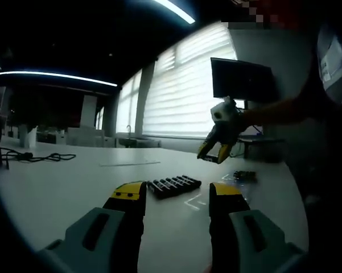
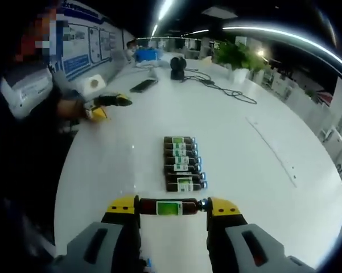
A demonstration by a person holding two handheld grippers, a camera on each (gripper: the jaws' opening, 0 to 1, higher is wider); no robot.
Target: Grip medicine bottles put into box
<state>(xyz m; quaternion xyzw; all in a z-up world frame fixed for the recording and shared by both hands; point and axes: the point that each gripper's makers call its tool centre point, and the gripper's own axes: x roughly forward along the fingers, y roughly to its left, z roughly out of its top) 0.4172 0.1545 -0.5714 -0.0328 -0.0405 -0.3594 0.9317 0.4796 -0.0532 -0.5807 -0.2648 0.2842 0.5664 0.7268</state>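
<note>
1. Left gripper view: the left tool (image 1: 176, 199) hangs above the white worktop (image 1: 62, 187) with its two yellow-tipped jaws spread apart and nothing between them. Ahead of the jaws a row of dark medicine bottles (image 1: 174, 185) lies on the worktop. Farther off to the right, the right tool (image 1: 216, 152) is held up in the air by a person's arm; whether it carries anything cannot be told from here. A black cable (image 1: 31, 156) lies at the far left, and a dark monitor (image 1: 243, 80) stands before the blinds.

2. Right gripper view: the right tool (image 2: 173, 208) is clamped on one brown bottle (image 2: 169, 207) with a green label, held crosswise between the jaws, its blue cap toward the right jaw. Beyond it the row of bottles lies side by side on the worktop, caps to the right. The left tool shows at upper left, jaws parted. A potted plant (image 2: 234, 55) stands at the far end.
</note>
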